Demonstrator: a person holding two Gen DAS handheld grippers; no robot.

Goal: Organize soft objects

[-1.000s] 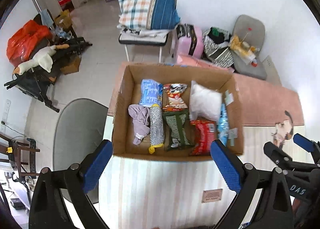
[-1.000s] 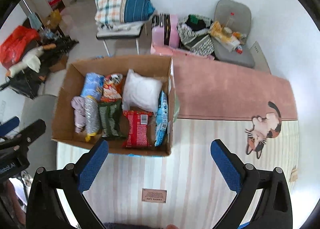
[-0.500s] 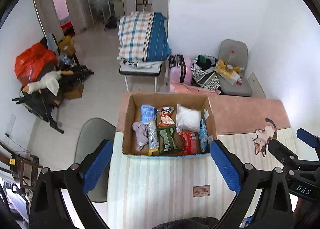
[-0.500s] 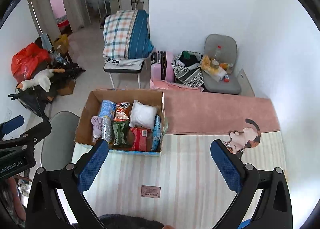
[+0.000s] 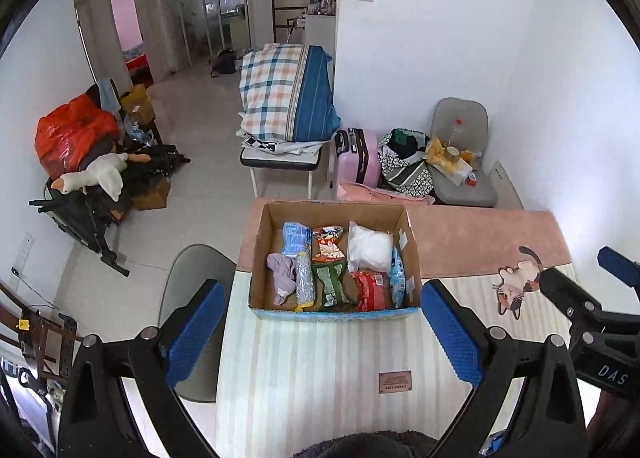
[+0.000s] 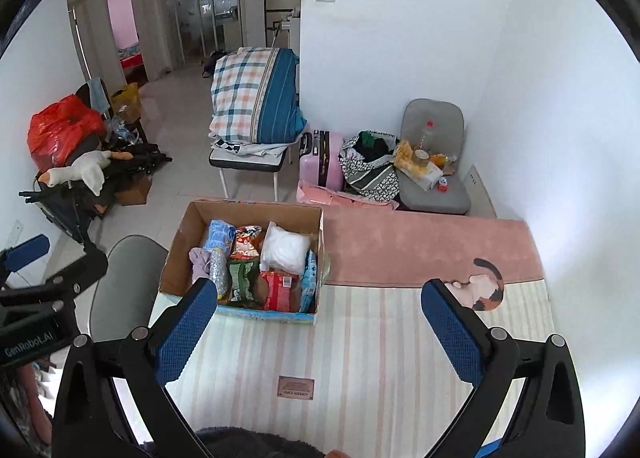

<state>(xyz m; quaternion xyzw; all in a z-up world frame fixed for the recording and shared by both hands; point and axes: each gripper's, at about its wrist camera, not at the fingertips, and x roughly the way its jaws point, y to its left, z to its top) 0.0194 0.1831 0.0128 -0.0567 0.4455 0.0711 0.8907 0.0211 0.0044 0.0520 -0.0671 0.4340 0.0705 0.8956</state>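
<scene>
Your left gripper (image 5: 322, 330) hangs high above the striped cloth-covered table (image 5: 320, 370) with its blue-padded jaws spread wide and nothing between them. Your right gripper (image 6: 320, 326) is just as wide and empty, held beside the left one over the same table.

The open brown cardboard box (image 5: 335, 258) sits at the table's far left edge, well ahead of both grippers. Inside it the soft things lie packed side by side: a crumpled lilac cloth (image 5: 281, 278) at the left, a silvery glitter pouch (image 5: 304, 284) touching it, a blue printed packet (image 5: 297, 238) behind them, an orange snack bag (image 5: 329, 244) and a green snack bag (image 5: 332, 284) in the middle, a white puffy plastic bag (image 5: 370, 246) at the back right, and a red snack packet (image 5: 370, 290) in front of it.
</scene>
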